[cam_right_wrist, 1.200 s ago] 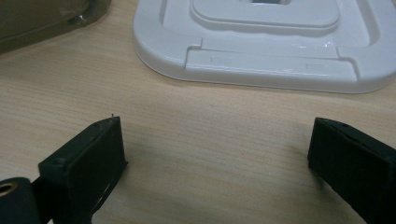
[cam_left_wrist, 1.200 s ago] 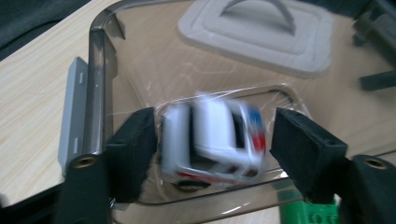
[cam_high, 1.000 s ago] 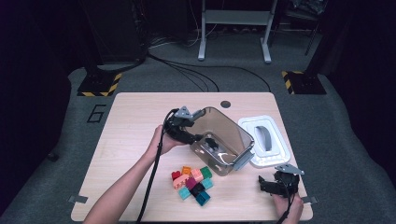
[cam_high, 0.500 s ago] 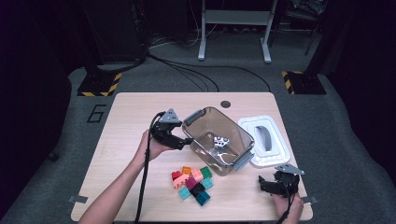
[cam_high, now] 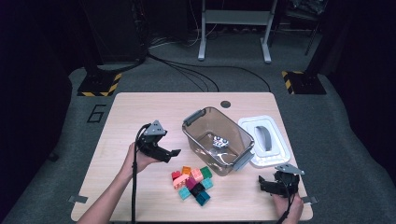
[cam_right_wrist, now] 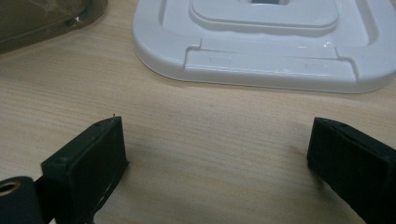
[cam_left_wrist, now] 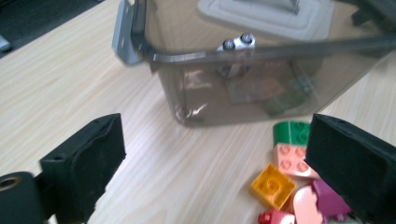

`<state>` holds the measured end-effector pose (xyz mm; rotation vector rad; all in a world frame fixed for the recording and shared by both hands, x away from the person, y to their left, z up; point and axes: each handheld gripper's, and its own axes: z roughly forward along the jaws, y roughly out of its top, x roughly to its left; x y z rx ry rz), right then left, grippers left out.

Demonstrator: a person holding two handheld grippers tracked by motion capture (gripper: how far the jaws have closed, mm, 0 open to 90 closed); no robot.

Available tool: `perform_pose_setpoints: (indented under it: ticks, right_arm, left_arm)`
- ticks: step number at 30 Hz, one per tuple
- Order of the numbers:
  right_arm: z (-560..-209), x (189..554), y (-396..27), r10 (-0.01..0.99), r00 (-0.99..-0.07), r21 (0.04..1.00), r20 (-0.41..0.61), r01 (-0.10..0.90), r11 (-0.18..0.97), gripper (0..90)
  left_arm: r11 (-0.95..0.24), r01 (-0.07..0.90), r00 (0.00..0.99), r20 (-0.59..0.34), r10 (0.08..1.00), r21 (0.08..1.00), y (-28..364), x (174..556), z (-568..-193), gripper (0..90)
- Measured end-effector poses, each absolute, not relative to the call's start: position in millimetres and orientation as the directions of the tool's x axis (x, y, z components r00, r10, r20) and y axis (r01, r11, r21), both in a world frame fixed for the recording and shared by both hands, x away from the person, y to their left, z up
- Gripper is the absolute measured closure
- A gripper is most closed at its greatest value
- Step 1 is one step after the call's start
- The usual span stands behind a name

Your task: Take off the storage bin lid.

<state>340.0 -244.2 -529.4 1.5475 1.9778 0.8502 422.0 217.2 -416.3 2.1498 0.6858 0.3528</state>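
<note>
The left tongs [cam_high: 173, 152] have just been opening and stand wide and empty – the blocks [cam_high: 192, 183] lie just below-right of them, beside the clear bin [cam_high: 194, 140], so it is better to descend over one block alone, while the right tongs [cam_high: 263, 183] rest open, empty.

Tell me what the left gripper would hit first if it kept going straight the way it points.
Probably the clear bin's near wall; the left gripper's open jaws frame bare table ahead, the bricks lying beside the right jaw.
</note>
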Motion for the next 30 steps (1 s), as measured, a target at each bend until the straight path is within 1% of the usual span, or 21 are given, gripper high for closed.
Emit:
perform_pose_setpoints:
  ticks: [2, 11, 14, 15, 17, 20, 26, 29, 30]
  right_arm:
    - [-529.4, 340.1, -243.9, 0.972, -0.237, 0.726, 0.004, 0.669, 0.160, 3.7]
    - [-529.4, 340.2, -243.9, 0.972, -0.236, 0.726, 0.004, 0.669, 0.160, 3.7]
    - [-529.4, 340.3, -243.9, 0.972, -0.236, 0.726, 0.004, 0.669, 0.159, 3.7]
    - [-529.4, 340.3, -243.9, 0.972, -0.235, 0.726, 0.004, 0.669, 0.158, 3.7]
    - [-529.4, 340.3, -243.9, 0.972, -0.235, 0.726, 0.004, 0.669, 0.158, 3.7]
    - [-529.4, 340.3, -243.9, 0.972, -0.235, 0.726, 0.005, 0.669, 0.158, 3.7]
    - [-529.4, 340.3, -243.9, 0.972, -0.234, 0.727, 0.004, 0.668, 0.158, 3.8]
    - [-529.4, 340.3, -243.9, 0.972, -0.234, 0.727, 0.004, 0.669, 0.158, 3.8]
    - [-529.4, 340.3, -243.9, 0.972, -0.233, 0.726, 0.004, 0.669, 0.157, 3.8]
  left_arm:
    - [-0.497, 0.367, 0.805, -0.001, 0.593, 0.786, 221.2, 417.3, -423.3, 0.3]
    - [-0.508, 0.426, 0.800, -0.050, 0.598, 0.749, 231.1, 403.1, -462.5, 0.7]
    - [-0.511, 0.437, 0.806, -0.071, 0.587, 0.740, 229.1, 398.2, -474.4, 6.7]
    - [-0.523, 0.438, 0.814, -0.075, 0.576, 0.731, 228.6, 396.1, -477.8, 7.4]
    - [-0.521, 0.440, 0.816, -0.084, 0.571, 0.731, 228.0, 393.3, -482.5, 12.5]
    - [-0.530, 0.420, 0.829, -0.073, 0.555, 0.736, 227.9, 390.4, -487.3, 16.4]
    - [-0.543, 0.400, 0.849, -0.075, 0.523, 0.739, 225.1, 386.9, -493.8, 28.0]
    - [-0.551, 0.393, 0.857, -0.074, 0.511, 0.736, 223.8, 385.1, -498.0, 34.4]
    - [-0.557, 0.391, 0.860, -0.075, 0.505, 0.733, 223.7, 384.7, -499.1, 38.0]
